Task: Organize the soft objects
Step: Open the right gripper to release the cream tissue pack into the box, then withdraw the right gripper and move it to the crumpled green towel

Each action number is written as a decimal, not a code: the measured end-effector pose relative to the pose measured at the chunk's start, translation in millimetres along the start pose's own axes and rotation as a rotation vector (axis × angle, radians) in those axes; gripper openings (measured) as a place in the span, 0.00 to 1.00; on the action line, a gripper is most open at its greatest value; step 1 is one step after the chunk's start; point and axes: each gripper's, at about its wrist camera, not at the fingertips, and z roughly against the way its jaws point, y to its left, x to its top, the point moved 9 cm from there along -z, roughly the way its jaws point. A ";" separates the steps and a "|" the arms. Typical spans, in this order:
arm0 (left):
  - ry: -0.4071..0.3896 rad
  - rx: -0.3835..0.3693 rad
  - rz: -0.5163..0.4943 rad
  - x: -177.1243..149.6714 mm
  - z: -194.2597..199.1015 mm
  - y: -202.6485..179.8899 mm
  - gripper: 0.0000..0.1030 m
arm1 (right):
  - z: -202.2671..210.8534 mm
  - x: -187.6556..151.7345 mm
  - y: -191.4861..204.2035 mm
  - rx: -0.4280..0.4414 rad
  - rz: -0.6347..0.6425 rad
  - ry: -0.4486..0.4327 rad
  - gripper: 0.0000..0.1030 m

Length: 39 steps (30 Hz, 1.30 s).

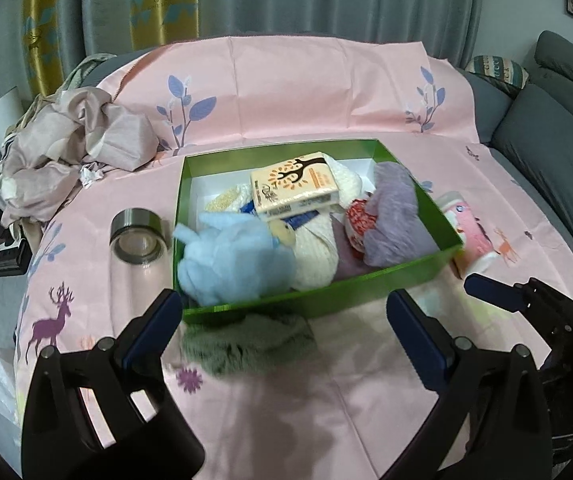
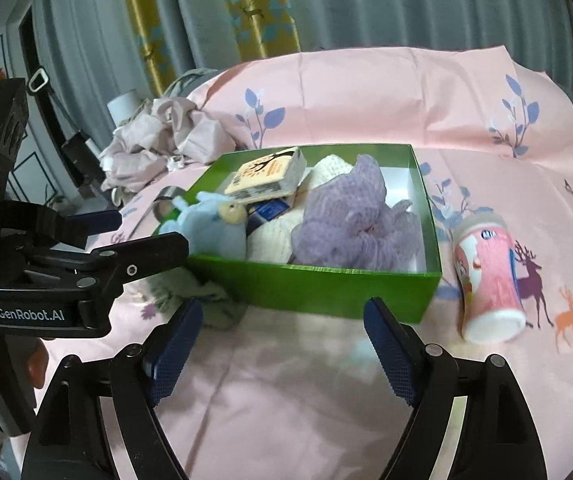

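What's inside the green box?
The green box holds a blue plush toy, a tissue pack lying on a cream knit, a purple knit and something red and white. Whatever lies underneath them is covered.

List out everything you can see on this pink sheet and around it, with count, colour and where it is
Box: one, green, centre of sheet.
Plush toy: one, light blue, box's near left corner.
Tissue pack: one, beige, atop items in box.
Knit items: purple and cream, inside box.
Fuzzy cloth: one, grey-green, on sheet against box front.
Bottle: one, clear with metal band, left of box.
Cup: one, pink, lying right of box.
Crumpled fabric: beige pile, far left.
Left hand-held gripper: open, empty.
Right hand-held gripper: open, empty.
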 end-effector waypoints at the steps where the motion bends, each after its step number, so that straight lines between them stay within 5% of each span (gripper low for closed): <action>1: 0.000 -0.001 0.001 -3.3 3.4 -1.9 0.99 | 3.9 -2.5 1.6 0.004 0.000 -0.001 0.81; 10: 0.009 -0.022 0.050 -38.8 24.5 1.6 0.99 | 22.1 -27.7 13.9 0.020 -0.002 0.018 0.81; 23: 0.064 -0.027 0.221 -100.2 29.9 56.9 0.99 | 12.9 -63.1 28.6 0.036 0.024 0.083 0.81; 32: 0.086 -0.036 0.275 -108.2 17.9 72.3 0.99 | -4.6 -74.3 41.1 0.066 0.032 0.122 0.81; 39: 0.104 -0.122 0.302 -109.9 4.5 65.5 0.99 | -18.1 -77.7 45.1 0.065 0.060 0.145 0.81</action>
